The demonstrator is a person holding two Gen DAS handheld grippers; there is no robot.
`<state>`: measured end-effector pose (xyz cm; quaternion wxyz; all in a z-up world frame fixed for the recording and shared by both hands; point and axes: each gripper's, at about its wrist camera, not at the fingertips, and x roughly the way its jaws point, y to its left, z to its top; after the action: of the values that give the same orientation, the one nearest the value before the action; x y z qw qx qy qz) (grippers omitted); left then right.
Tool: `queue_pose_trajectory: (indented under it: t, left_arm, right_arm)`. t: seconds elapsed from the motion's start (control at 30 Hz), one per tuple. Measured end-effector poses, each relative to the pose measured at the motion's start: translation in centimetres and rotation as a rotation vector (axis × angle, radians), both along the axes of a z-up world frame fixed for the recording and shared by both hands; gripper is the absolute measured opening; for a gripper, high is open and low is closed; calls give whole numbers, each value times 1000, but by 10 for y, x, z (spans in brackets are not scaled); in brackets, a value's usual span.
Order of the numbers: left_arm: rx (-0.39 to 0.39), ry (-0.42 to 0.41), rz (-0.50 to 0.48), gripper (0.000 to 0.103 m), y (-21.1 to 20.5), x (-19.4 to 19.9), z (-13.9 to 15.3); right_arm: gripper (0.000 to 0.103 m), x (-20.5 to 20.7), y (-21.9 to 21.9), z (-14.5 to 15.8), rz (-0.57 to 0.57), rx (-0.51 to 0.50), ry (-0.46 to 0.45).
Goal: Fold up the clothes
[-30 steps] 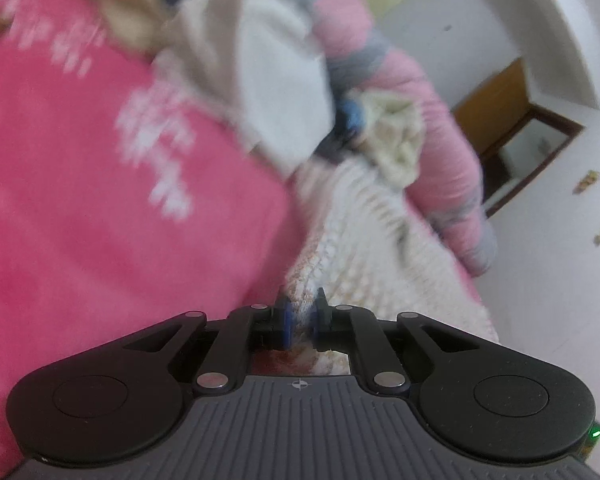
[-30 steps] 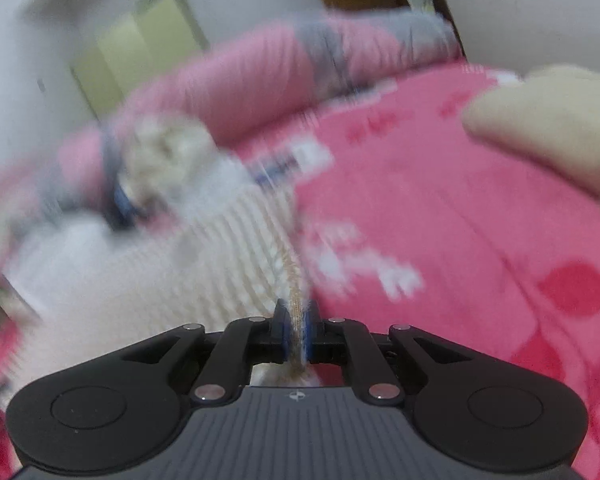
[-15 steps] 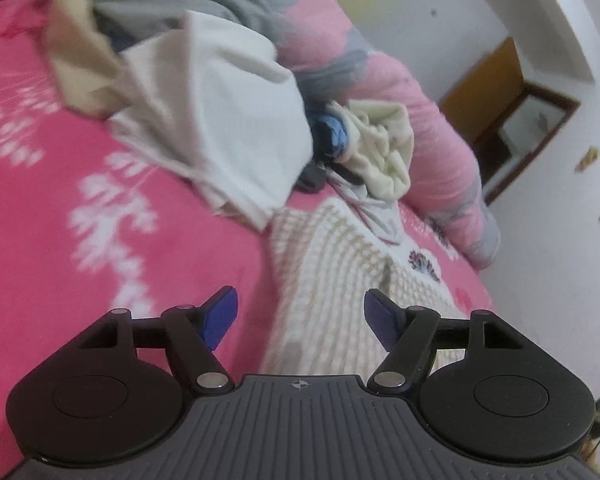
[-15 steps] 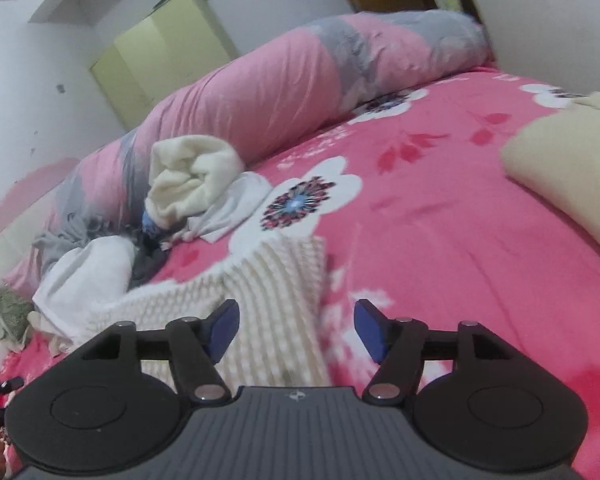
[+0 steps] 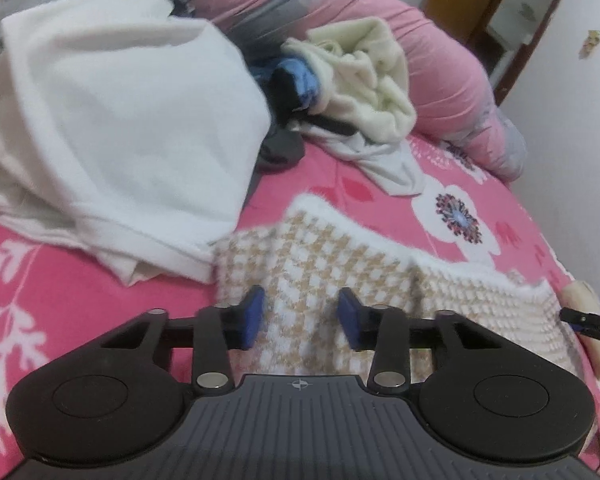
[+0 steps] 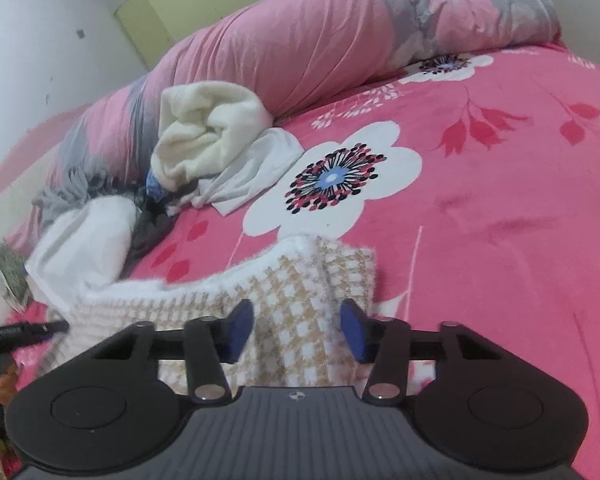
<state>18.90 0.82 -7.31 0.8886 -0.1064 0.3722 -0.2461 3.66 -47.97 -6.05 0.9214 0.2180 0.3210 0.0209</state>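
Checked knit: lying flat on bed, white-trimmed edge away from both cameras, just beside and possibly touching white heap at one corner.

Left gripper: jaws apart, just been closing, nothing pressed between pads; knit seen below the gap, no contact evident. Right gripper: same condition, jaws apart, just been closing, knit underneath only, no grip.

Handling, judged: soft, thick, fuzzy weave; light to moderate weight; limp, no stiffness, bound to sag and drape from any held point. Not fragile; loose fibres likely to snag on pad edges. Not slippery; good friction expected.

Hold points, judged: white trimmed edge or the two near corners, one per gripper, pinching both layers where doubled. Mid-panel pinch inadvisable: bunching likely.

Elsewhere: cream bundle and rolled quilt well apart, at far side. Fold state of knit: partly doubled at one side, remainder hidden by grippers.
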Motion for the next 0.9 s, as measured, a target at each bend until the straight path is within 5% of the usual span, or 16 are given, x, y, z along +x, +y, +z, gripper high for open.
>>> queue_pose_trajectory:
  t: [0.17, 0.6, 0.8, 0.9]
  left_arm:
    - [23, -65, 6, 10, -5, -8, 2]
    - [-6, -208, 97, 6, 1, -19, 34]
    - [22, -44, 147, 7, 2, 18, -16]
    - [26, -61, 146, 8, 0, 18, -23]
  right_arm:
    - [10, -2, 7, -1, -21, -65, -7]
    - [6, -5, 16, 45, -81, -125, -218]
    - [6, 33, 7, -3, -93, -157, -108]
    - [7, 46, 10, -37, -89, -198, -46]
